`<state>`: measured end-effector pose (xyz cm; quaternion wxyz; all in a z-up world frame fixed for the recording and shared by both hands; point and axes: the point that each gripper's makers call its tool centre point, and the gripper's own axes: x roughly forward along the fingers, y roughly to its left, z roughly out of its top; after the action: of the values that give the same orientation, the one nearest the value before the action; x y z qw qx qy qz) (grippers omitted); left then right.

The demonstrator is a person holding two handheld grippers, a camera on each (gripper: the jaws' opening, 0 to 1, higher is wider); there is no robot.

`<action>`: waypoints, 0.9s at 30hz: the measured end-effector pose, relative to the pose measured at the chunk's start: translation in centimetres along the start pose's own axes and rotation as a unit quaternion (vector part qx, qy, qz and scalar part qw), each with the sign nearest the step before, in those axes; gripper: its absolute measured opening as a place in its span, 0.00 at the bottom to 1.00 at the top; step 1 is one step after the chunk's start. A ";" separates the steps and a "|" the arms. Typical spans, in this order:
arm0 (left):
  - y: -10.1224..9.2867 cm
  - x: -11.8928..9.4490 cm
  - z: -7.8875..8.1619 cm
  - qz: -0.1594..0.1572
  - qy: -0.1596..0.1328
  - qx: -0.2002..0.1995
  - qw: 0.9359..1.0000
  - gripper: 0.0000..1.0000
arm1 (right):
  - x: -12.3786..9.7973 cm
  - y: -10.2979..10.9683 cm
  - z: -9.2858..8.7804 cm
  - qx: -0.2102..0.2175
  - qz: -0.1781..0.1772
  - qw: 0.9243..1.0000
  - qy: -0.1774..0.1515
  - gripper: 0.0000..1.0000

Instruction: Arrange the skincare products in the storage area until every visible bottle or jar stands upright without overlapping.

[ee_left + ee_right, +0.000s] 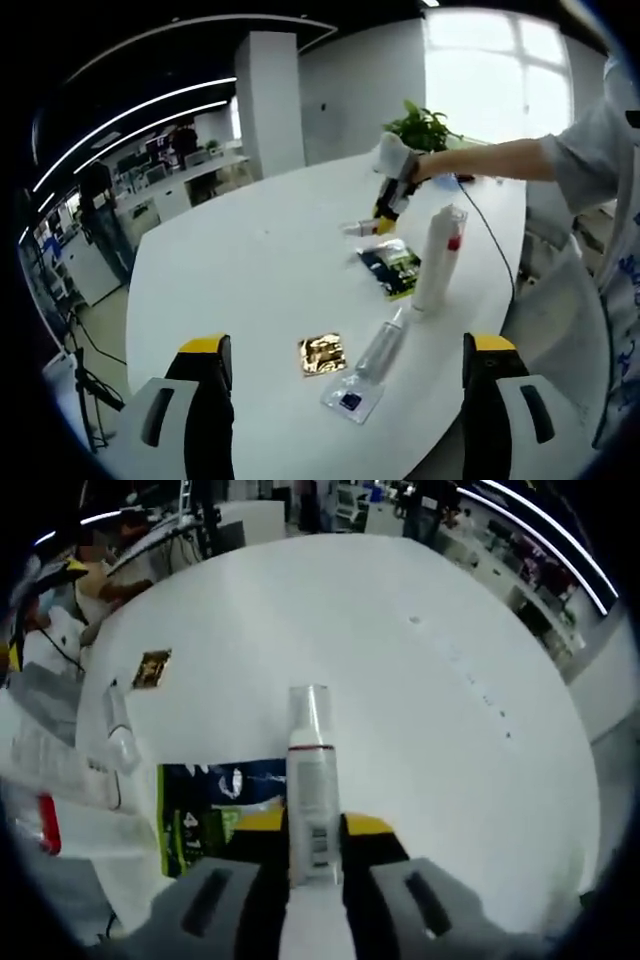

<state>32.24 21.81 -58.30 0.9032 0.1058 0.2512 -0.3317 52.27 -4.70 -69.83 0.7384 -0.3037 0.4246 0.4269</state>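
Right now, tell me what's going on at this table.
A person is sorting skincare items on a white table. The right gripper is shut on a slim white bottle, holding it over a dark and green sachet. The left gripper is open, holding nothing. A tall white bottle stands upright, while a clear tube and a gold sachet lie flat.

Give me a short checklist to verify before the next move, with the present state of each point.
1. Right gripper holds its bottle firmly between the jaws: ok.
2. Left gripper is open and free: ok.
3. Tall white bottle stands upright on the table: ok.
4. Clear tube stands upright: not ok, it lies flat.
5. Green and black packet overlaps nothing: cannot tell, it lies close beside the tall bottle.
6. Gold packet lies apart from the others: ok.
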 end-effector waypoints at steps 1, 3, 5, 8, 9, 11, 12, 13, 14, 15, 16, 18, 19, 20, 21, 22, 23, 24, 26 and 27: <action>0.0 0.0 0.0 0.000 0.000 0.001 1.000 0.94 | -0.4 0.2 0.1 -0.001 -0.003 1.000 -0.006 0.18; -0.1 -0.1 0.0 0.001 0.000 0.003 1.000 0.93 | -1.1 0.6 0.3 -0.004 -0.007 1.000 -0.015 0.18; -0.1 -0.2 0.1 0.001 -0.002 0.002 1.000 0.94 | -1.8 1.0 0.4 -0.007 -0.011 1.000 -0.023 0.18; -0.2 -0.2 0.1 0.001 -0.002 0.004 1.000 0.94 | -2.8 1.4 0.5 -0.010 -0.017 0.999 -0.034 0.18; -0.3 -0.1 0.2 0.000 -0.003 0.006 1.000 0.94 | -3.1 1.6 0.6 -0.008 -0.017 0.999 -0.038 0.18; -0.5 -0.1 0.4 -0.002 -0.004 0.009 1.000 0.94 | -3.7 2.0 0.7 -0.006 -0.019 0.999 -0.048 0.18; -0.5 -0.1 0.4 -0.002 -0.004 0.011 1.000 0.94 | -3.9 2.1 0.6 -0.007 -0.021 0.998 -0.051 0.18; -0.6 -0.1 0.5 -0.002 -0.005 0.011 1.000 0.94 | -4.1 2.4 0.6 -0.008 -0.021 0.998 -0.053 0.18; -0.6 -0.1 0.5 -0.001 -0.004 0.012 1.000 0.94 | -4.4 2.8 0.5 -0.010 -0.020 0.998 -0.057 0.18; -0.6 -0.1 0.5 -0.001 -0.005 0.012 1.000 0.94 | -4.7 3.2 0.5 -0.012 -0.022 0.998 -0.059 0.18; -0.7 0.0 0.6 -0.002 -0.005 0.013 1.000 0.94 | -5.0 3.4 0.4 -0.014 -0.023 0.998 -0.061 0.18; -0.8 0.0 0.6 -0.004 -0.004 0.014 1.000 0.94 | -5.5 4.0 0.3 -0.014 -0.023 0.997 -0.068 0.18; -0.9 0.0 0.6 -0.005 -0.003 0.015 1.000 0.93 | -5.8 4.3 0.3 -0.015 -0.025 0.997 -0.073 0.18; -1.0 0.1 0.6 -0.005 -0.003 0.015 1.000 0.93 | -6.2 4.6 0.3 -0.013 -0.026 0.997 -0.077 0.18; -1.1 0.1 0.6 -0.007 -0.002 0.017 1.000 0.93 | -6.5 4.8 0.2 -0.013 -0.028 0.996 -0.080 0.18; -1.1 0.1 0.6 -0.007 -0.001 0.018 1.000 0.93 | -6.9 5.0 0.2 -0.012 -0.031 0.996 -0.083 0.18; -1.2 0.1 0.7 -0.008 -0.002 0.019 1.000 0.93 | -7.3 5.3 0.1 -0.014 -0.034 0.996 -0.086 0.18; -1.3 0.2 0.8 -0.009 -0.002 0.020 1.000 0.93 | -7.7 5.6 0.1 -0.018 -0.037 0.995 -0.089 0.18; -1.4 0.2 1.0 -0.009 -0.005 0.021 1.000 0.93 | -8.5 6.1 0.1 -0.019 -0.040 0.994 -0.096 0.18; -1.4 0.2 1.1 -0.008 -0.006 0.022 1.000 0.93 | -8.6 6.1 0.1 -0.018 -0.041 0.994 -0.097 0.18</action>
<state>31.84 20.25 -57.52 0.8994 0.1213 0.2398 -0.3449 44.49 -5.05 -62.66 0.7874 -0.2912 0.3302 0.4315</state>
